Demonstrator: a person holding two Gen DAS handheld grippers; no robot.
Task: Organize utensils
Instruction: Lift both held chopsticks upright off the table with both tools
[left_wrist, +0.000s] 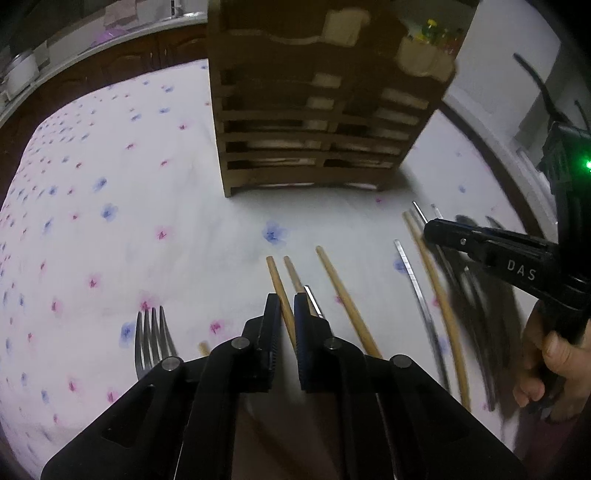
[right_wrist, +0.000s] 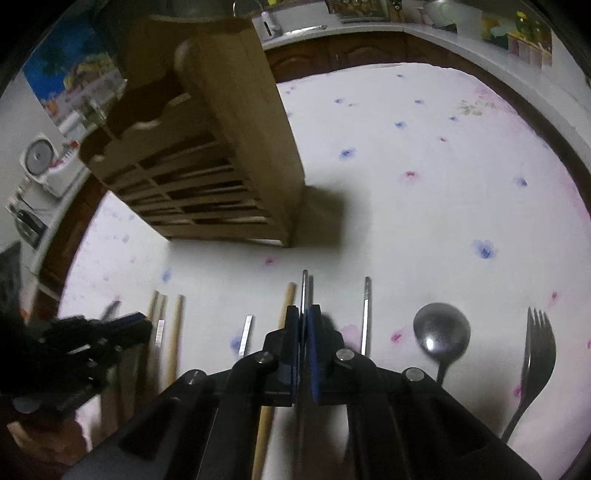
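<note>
A slatted wooden utensil holder (left_wrist: 314, 110) stands on the flowered tablecloth; it also shows in the right wrist view (right_wrist: 221, 155). Wooden chopsticks (left_wrist: 343, 295) and metal chopsticks (left_wrist: 410, 266) lie in front of it. My left gripper (left_wrist: 286, 302) is shut on a wooden chopstick (left_wrist: 275, 275) low over the cloth. My right gripper (right_wrist: 304, 314) is shut on a pair of metal chopsticks (right_wrist: 304, 288); it shows at the right of the left wrist view (left_wrist: 430, 230). A spoon (right_wrist: 441, 334) and a fork (right_wrist: 539, 347) lie to its right.
Another fork (left_wrist: 151, 336) lies left of my left gripper. The tablecloth (left_wrist: 110, 221) covers a table with dark wood edges. A kitchen counter (right_wrist: 369, 29) with appliances runs behind. A rice cooker (right_wrist: 40, 158) stands at the left.
</note>
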